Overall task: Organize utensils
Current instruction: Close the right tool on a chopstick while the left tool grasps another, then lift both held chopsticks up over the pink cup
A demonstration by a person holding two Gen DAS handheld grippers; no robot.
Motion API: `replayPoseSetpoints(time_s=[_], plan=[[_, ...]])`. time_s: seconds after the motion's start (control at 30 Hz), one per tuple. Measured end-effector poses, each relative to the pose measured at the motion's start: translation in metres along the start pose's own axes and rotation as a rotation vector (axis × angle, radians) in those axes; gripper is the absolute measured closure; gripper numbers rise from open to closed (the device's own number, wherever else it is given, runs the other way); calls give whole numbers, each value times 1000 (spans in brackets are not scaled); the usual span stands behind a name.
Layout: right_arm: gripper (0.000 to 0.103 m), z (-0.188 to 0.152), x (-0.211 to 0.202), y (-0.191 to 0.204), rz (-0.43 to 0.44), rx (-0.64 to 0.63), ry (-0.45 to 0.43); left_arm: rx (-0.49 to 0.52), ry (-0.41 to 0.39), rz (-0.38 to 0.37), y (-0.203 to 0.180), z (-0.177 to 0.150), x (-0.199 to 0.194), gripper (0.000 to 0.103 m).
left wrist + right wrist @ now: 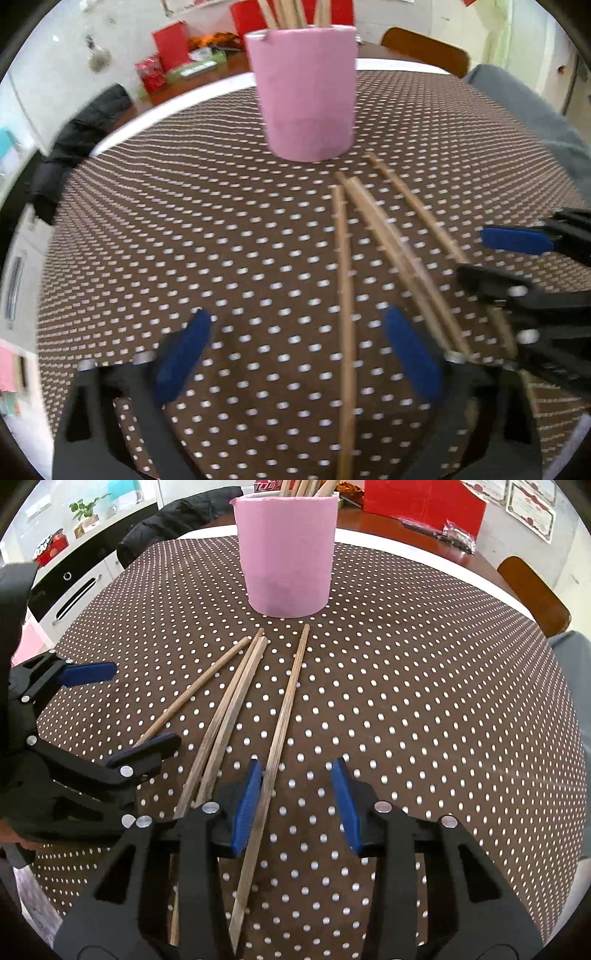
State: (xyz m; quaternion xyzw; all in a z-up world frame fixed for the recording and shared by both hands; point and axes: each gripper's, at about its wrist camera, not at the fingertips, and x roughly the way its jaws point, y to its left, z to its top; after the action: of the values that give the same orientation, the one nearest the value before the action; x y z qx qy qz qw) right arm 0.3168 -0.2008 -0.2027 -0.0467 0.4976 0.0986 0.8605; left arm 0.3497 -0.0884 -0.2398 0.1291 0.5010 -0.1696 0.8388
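Note:
A pink cup (306,96) holding several wooden chopsticks stands upright on the dotted brown tablecloth; it also shows in the right wrist view (286,554). Several loose wooden chopsticks (240,698) lie on the cloth in front of it, seen too in the left wrist view (384,236). My left gripper (295,350) is open and empty, low over the cloth, with one chopstick (347,317) lying between its fingers. My right gripper (299,805) is open and empty; the rightmost chopstick (280,716) lies beside its left pad. Each gripper appears in the other's view: the right one (517,258) and the left one (122,716).
The round table's white rim (155,110) edges the cloth. Red boxes (421,498) and packets lie on the wooden surface behind. A dark jacket (81,136) hangs on a chair at the left, and a brown chair back (535,590) stands at the right.

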Motion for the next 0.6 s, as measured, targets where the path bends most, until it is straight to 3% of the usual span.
replayPoseSetpoints(time_s=[0.03,0.1,0.17,0.3,0.43,0.47,0.5,0.57,0.6], plan=[[66,3,2,0,-5,-9,-2,-3,5,-21,-1,3,-2,42],[81,5,2,1,4,-27,-4,15,4,-30,-5,4,-5,82],[90,3,-1,3,16,-58,2,17,3,-33,-8,0,-10,97],[93,-15,-11,-11,63,-68,19,-35,-6,-60,0,-15,-20,97],[92,-17,-12,-23,73,-47,37,-76,-17,-36,-1,-22,-24,97],[92,-17,-12,-24,75,-39,37,-75,-16,-33,2,-24,-23,92],[92,-15,-11,-24,74,-28,37,-75,-15,-31,2,-25,-23,74],[92,-12,-9,-17,63,-16,33,-77,-9,7,1,-21,-20,47],[92,-10,-8,-14,53,-11,30,-71,-7,26,0,-19,-17,47]])
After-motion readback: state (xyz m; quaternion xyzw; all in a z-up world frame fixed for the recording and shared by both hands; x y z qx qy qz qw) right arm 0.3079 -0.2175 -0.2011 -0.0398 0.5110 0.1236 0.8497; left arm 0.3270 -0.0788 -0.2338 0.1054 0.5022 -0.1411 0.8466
